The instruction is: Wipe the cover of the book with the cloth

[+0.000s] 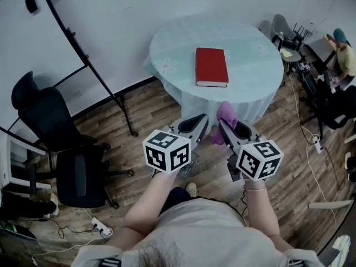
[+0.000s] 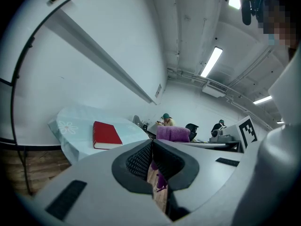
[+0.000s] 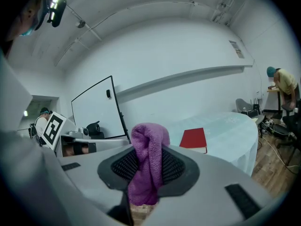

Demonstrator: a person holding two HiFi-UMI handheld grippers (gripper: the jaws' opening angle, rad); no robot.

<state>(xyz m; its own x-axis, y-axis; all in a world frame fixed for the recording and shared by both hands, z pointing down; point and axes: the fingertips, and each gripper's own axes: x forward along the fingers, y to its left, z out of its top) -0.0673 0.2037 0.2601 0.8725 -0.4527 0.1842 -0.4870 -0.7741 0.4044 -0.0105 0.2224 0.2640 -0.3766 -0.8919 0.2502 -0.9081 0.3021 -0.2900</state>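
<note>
A red book lies flat near the middle of a round table with a pale blue cloth; it also shows as the red book and the red book. My right gripper is shut on a purple cloth, which bulges up between its jaws as the purple cloth. My left gripper is shut with nothing in it. Both are held side by side above the floor, short of the table's near edge.
A black office chair stands at the left beside a whiteboard stand. Cables and a power strip lie on the wooden floor. At the far right a person works at a cluttered desk.
</note>
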